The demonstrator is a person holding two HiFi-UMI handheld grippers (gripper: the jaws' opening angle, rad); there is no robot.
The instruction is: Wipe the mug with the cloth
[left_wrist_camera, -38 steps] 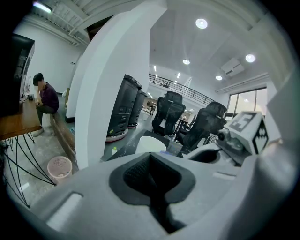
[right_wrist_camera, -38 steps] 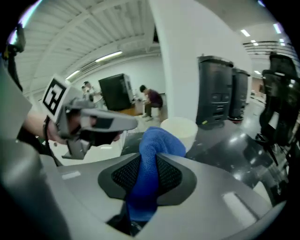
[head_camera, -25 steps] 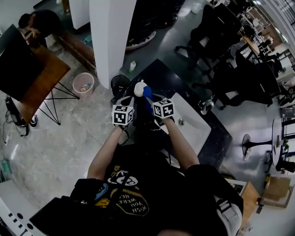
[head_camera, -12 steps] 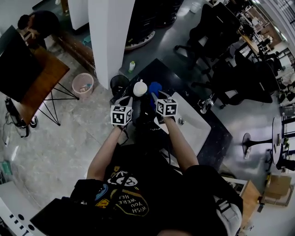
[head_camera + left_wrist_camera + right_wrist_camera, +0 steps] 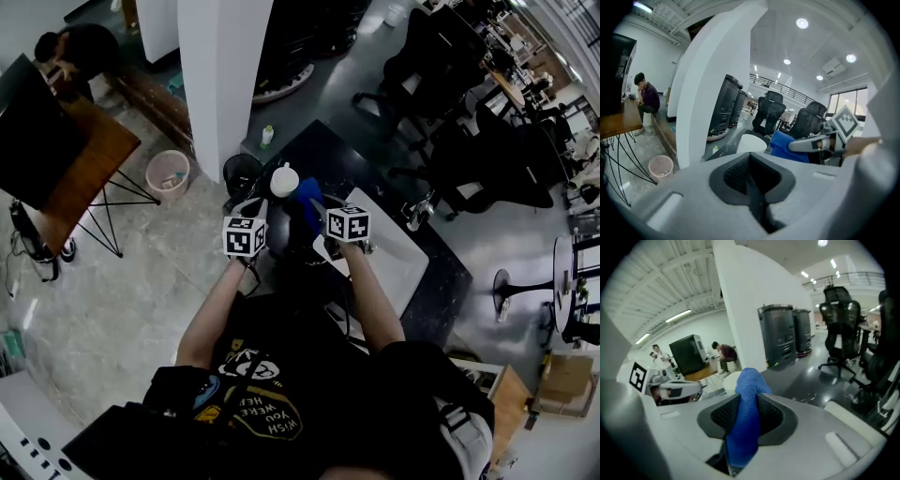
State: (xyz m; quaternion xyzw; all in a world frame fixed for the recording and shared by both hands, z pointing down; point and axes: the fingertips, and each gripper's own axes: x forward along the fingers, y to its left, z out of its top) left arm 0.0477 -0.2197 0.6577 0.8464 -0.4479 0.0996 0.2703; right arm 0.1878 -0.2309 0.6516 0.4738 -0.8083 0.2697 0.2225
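Cloth, soft and limp, is clamped by a bunched fold in the right claw. Mug, hard, slick and breakable, seems pinched at its near side by the closed left claw.

Over the last second the right gripper slid right and a little back toward the sink, so the blue cloth it's pinching came off the mug, swung out right, and now hangs lower just beside it.
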